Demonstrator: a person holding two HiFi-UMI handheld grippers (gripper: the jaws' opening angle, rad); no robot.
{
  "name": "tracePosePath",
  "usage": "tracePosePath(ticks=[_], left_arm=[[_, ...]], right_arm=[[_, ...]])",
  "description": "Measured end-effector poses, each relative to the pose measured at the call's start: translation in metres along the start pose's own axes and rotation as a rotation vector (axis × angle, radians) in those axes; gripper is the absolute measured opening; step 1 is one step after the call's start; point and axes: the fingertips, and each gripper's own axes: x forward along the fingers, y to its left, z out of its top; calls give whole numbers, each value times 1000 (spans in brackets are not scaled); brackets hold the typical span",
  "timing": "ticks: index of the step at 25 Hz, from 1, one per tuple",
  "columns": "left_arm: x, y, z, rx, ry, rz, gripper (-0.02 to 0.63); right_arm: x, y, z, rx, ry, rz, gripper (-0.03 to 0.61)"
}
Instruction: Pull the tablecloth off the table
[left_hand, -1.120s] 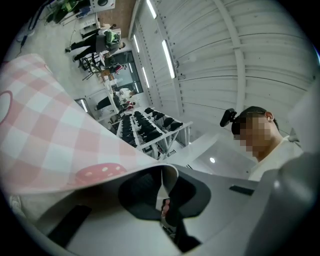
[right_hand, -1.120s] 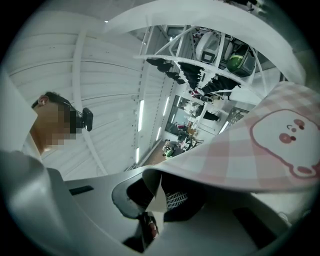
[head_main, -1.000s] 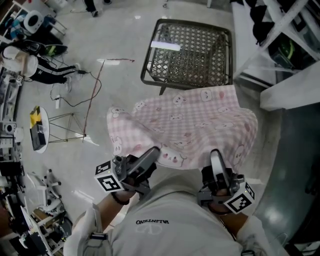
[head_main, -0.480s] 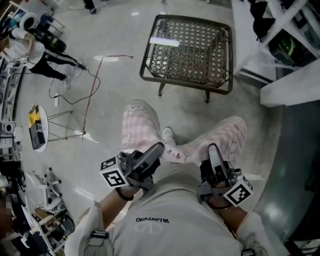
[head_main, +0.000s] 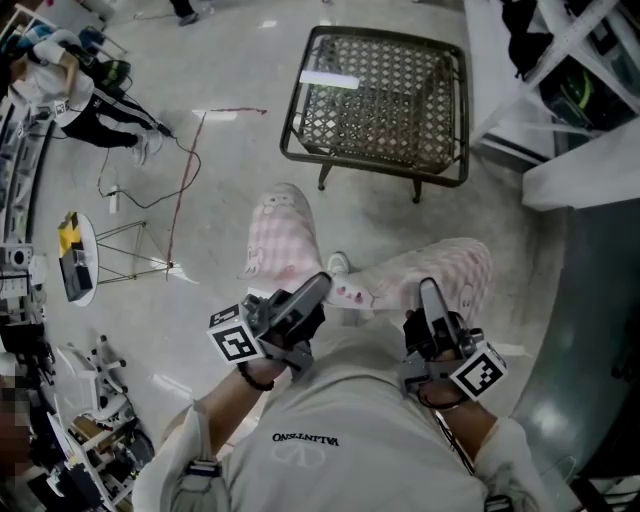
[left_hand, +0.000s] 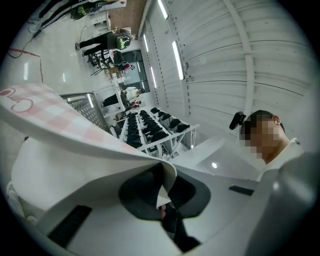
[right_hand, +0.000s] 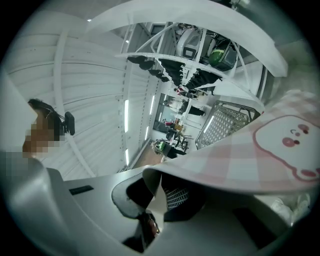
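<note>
The pink checked tablecloth (head_main: 285, 235) with cartoon prints is off the metal lattice table (head_main: 380, 100) and hangs in two bunched folds in front of the person. My left gripper (head_main: 318, 286) is shut on its left edge, and my right gripper (head_main: 430, 290) is shut on its right edge (head_main: 445, 270). In the left gripper view the tablecloth (left_hand: 75, 132) curls down between the jaws of my left gripper (left_hand: 162, 200). The right gripper view shows the tablecloth (right_hand: 240, 160) pinched the same way in my right gripper (right_hand: 152, 210), with the table (right_hand: 225, 122) beyond.
The bare table stands about a step ahead on the pale floor. A red cable (head_main: 185, 170) runs across the floor at left, near a small round stand (head_main: 78, 255). A person in dark clothes (head_main: 90, 100) is at top left. White shelving (head_main: 560, 110) lines the right side.
A second ago the cloth was spread wide, stretched from the table's near edge. It has come fully off and collapsed into two hanging folds; both grippers stay close to the body.
</note>
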Motion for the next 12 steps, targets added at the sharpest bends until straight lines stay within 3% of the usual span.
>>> tracePosePath(ticks=[12], left_arm=[[24,32,19,-7,-27,-2,5]], right_arm=[[31,-29,20,50,-4,6,20]])
